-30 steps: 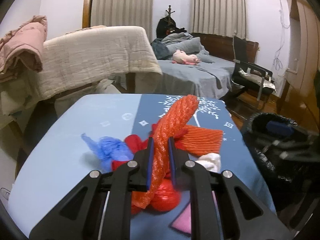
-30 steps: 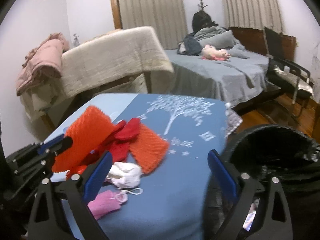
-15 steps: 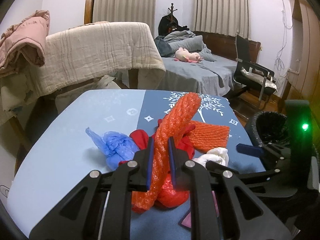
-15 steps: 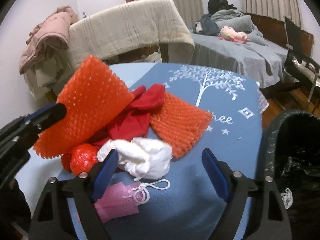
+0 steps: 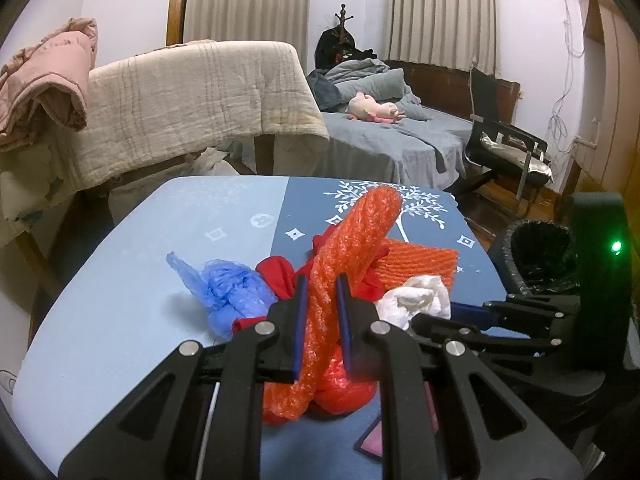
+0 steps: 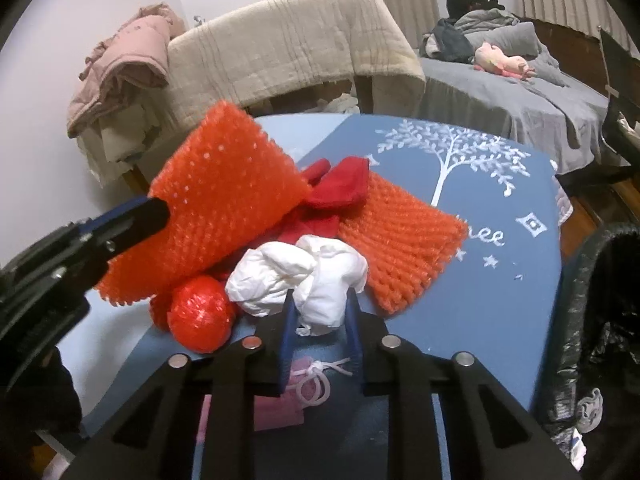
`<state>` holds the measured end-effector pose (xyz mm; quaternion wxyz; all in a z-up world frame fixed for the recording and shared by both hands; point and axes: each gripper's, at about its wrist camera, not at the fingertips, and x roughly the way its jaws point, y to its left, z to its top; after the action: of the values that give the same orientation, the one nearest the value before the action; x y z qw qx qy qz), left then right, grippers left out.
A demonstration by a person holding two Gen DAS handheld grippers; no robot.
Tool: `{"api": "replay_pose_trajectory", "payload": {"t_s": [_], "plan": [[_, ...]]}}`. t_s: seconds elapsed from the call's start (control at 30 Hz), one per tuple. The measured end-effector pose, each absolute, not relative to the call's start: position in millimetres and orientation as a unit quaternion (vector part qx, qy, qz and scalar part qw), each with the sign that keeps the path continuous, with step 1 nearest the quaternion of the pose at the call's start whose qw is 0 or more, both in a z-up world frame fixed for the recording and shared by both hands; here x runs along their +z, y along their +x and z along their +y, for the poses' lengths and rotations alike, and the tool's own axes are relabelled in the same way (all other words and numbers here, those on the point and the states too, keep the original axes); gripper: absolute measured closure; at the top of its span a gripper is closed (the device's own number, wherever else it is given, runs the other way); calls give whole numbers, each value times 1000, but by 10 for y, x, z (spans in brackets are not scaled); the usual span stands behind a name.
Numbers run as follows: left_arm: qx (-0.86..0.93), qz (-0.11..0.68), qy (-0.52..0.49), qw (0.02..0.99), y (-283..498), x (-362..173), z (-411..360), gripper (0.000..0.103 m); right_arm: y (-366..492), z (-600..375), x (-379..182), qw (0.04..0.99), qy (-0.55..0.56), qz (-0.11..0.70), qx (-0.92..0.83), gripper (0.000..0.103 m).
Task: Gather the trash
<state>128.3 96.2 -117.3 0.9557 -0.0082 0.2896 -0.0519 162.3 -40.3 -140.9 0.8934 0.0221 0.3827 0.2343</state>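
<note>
I'm clamping my left gripper tight on an orange foam-net sleeve, holding it raised over the blue tree-print tablecloth. My right gripper is pinching nearly closed on a crumpled white tissue wad, which is sitting on the table against a second flat orange foam net. A red shiny plastic ball, red cloth, crumpled blue plastic bag and pink drawstring pouch are lying close by. A black-lined trash bin is standing just beside the table's right edge.
</note>
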Motion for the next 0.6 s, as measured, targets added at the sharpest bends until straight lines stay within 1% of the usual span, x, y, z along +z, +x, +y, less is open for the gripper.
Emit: {"api": "replay_pose_trajectory", "payload": {"t_s": [0.3, 0.6], "plan": [[-62, 273, -11, 960, 1257, -1033, 877, 90, 1565, -616, -1047, 912, 39, 343, 222, 80], [-82, 246, -9, 966, 1210, -783, 694, 90, 1503, -889, -688, 929, 47, 305, 203, 80]]}}
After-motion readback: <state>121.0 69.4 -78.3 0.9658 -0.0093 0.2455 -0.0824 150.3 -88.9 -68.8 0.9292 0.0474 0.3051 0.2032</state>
